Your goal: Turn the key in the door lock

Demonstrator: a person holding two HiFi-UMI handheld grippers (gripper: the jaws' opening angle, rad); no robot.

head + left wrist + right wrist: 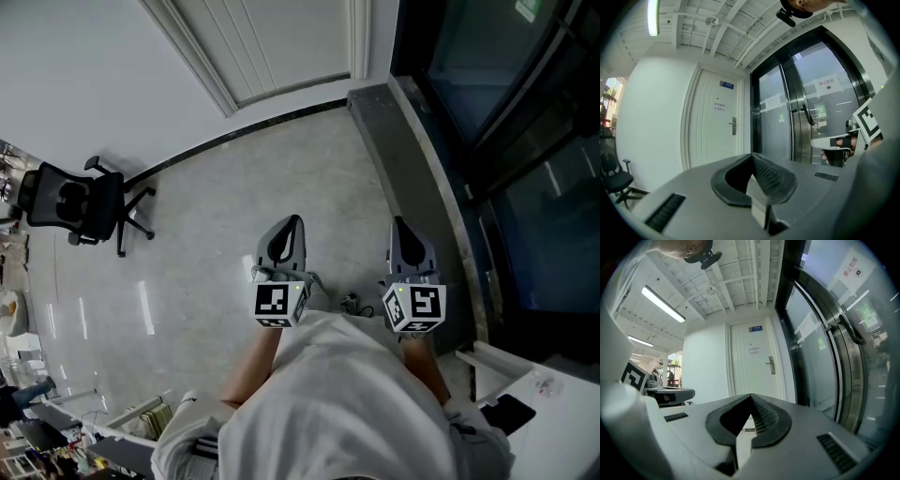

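A white door (pixel 715 131) stands ahead across the room, with a metal handle and lock plate (pixel 733 125) at mid height. The right gripper view shows the same door (pixel 752 366) and lock plate (pixel 771 365). No key can be made out at this distance. My left gripper (pixel 752 155) is shut and holds nothing. My right gripper (pixel 751 396) is shut and empty too. In the head view both point towards the door's foot (pixel 272 56), the left gripper (pixel 289 225) beside the right gripper (pixel 401 225), well short of the door.
Tall glass doors (pixel 506 112) with a dark stone sill (pixel 412 169) run along the right. A black office chair (pixel 80 202) stands by the left wall. A white desk (pixel 553 389) with a dark phone (pixel 511 411) is at lower right.
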